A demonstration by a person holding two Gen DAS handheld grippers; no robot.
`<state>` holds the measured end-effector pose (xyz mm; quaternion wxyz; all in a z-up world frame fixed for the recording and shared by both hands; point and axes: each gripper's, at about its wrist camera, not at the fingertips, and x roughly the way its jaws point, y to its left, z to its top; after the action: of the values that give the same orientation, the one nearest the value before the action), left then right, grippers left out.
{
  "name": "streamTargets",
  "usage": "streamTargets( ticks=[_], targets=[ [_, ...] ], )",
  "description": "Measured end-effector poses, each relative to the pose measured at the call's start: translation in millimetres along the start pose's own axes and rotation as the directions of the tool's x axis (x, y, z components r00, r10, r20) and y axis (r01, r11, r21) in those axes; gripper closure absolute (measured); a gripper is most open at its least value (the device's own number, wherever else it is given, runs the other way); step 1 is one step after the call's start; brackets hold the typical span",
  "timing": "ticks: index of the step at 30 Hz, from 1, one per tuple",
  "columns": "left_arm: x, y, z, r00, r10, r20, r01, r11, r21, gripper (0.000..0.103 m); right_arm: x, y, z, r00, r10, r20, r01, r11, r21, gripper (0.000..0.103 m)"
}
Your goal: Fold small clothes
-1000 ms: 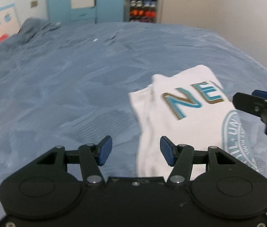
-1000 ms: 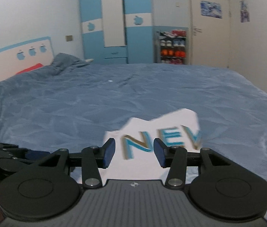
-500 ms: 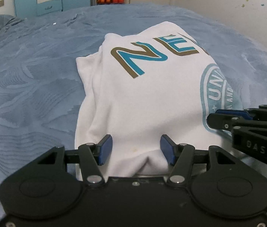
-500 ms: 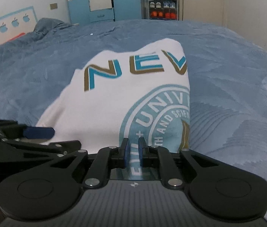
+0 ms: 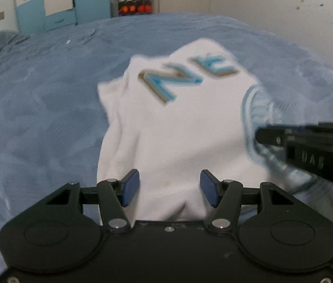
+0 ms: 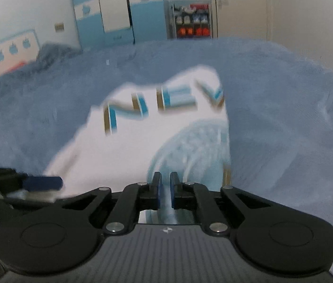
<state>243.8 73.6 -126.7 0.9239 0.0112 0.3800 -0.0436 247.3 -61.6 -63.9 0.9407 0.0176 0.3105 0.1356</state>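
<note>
While the left gripper (image 5: 170, 187) jaws stay spread, the right gripper (image 6: 165, 189) keeps pinching the white shirt (image 5: 180, 127), now lifted.

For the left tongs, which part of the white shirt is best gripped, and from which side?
The bunched near hem of the white shirt, approached head-on from the near edge: the cloth humps up between the open left tongs. The right tongs already pinch the same hem.

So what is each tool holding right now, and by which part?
The right tool is shut on the white shirt, pinching its near edge by the round blue print. The left tool is open over the shirt's near edge and holds nothing.
</note>
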Motion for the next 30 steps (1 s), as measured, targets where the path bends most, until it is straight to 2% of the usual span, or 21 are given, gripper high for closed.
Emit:
streamTargets(
  ticks=[6, 10, 16, 20, 23, 25, 30],
  targets=[
    [-40, 10, 51, 0.989, 0.013, 0.150, -0.009, 1.000, -0.022, 0.044, -35, -6, 54, 0.991, -0.012, 0.131, 0.013, 1.000, -0.003, 0.093],
    [-41, 15, 67, 0.980, 0.014, 0.200, 0.001, 0.997, -0.075, 0.044, -30, -18, 67, 0.988, -0.029, 0.155, 0.026, 0.999, 0.021, 0.093],
    [2, 15, 68, 0.988, 0.005, 0.157, 0.008, 0.997, -0.083, 0.044, 14, -30, 47, 0.995, -0.050, 0.084, 0.046, 0.998, 0.045, 0.093],
    [39, 12, 53, 0.992, -0.004, 0.126, 0.011, 0.999, -0.053, 0.044, 48, -38, 23, 0.998, -0.051, 0.021, 0.050, 0.997, 0.051, 0.093],
    [68, 21, 39, 0.996, -0.038, 0.077, 0.044, 0.995, -0.087, 0.044, 76, -46, 2, 0.998, -0.056, -0.020, 0.058, 0.995, 0.078, 0.094],
    [81, 22, 34, 0.997, -0.055, 0.046, 0.058, 0.996, -0.070, 0.042, 82, -45, -5, 0.998, -0.060, -0.014, 0.061, 0.995, 0.077, 0.094],
    [84, 25, 26, 0.995, -0.059, 0.079, 0.063, 0.996, -0.058, 0.042, 81, -38, -14, 0.996, -0.079, 0.028, 0.078, 0.995, 0.056, 0.094]
  ],
)
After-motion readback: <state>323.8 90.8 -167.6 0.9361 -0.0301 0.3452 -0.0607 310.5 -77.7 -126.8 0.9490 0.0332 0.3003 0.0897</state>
